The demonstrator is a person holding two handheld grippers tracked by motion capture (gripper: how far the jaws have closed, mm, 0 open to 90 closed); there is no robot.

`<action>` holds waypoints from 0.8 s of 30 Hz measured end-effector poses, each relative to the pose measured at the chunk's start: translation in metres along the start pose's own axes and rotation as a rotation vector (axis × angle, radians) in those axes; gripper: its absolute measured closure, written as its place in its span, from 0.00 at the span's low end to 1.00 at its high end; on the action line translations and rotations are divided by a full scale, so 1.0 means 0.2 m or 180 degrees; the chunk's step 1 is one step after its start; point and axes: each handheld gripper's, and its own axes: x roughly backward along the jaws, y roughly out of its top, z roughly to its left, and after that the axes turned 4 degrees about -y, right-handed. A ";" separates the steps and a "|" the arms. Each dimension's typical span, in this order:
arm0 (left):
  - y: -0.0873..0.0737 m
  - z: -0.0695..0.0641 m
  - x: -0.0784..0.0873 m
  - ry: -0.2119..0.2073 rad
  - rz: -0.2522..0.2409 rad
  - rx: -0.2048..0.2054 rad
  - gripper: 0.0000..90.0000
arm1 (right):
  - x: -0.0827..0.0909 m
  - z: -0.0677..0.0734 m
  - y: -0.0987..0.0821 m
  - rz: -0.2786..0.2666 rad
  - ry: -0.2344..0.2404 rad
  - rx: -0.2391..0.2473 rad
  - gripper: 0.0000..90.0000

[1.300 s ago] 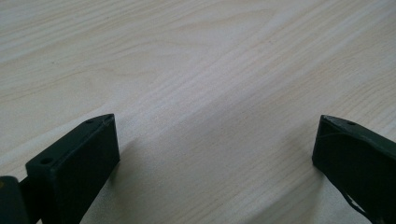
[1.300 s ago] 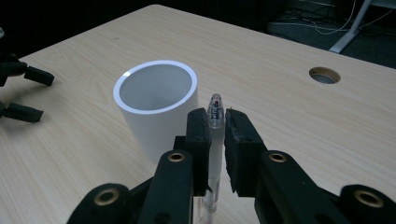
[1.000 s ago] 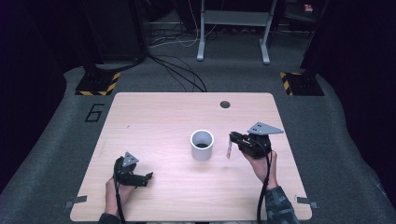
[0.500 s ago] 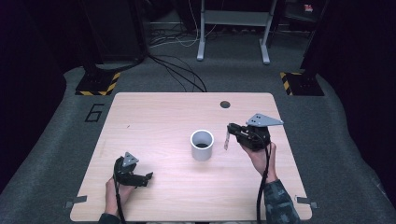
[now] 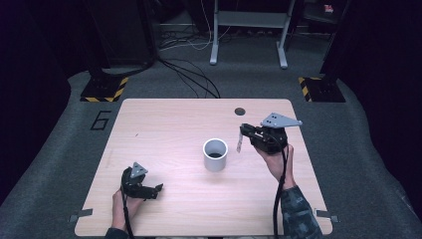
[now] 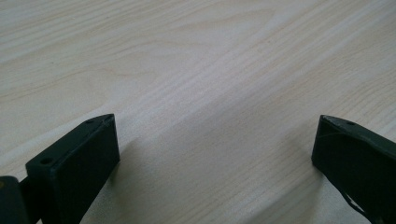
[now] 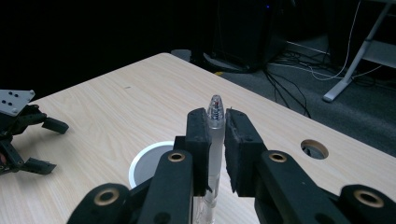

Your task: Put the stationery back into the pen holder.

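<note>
In a dark room, a pale wooden tabletop [image 5: 164, 129] carries a white cup [image 5: 215, 155]; the right gripper [image 5: 241, 138], clamped on an upright clear pen [image 7: 214, 140], hovers just beside it, seemingly to drop it in, while the left gripper [image 5: 155, 189] rests spread apart, empty.

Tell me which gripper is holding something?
The right gripper, beside the cup: its jaws are shut on a clear pen. The left gripper rests open on the table.

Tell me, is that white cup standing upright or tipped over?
Upright: the white cup stands on the table, its round mouth facing up.
</note>
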 end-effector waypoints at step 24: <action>0.00 0.00 0.00 -0.0004 0.0006 -0.0009 0.01 | -0.14 0.10 0.09 -0.0028 0.0255 0.0089 0.90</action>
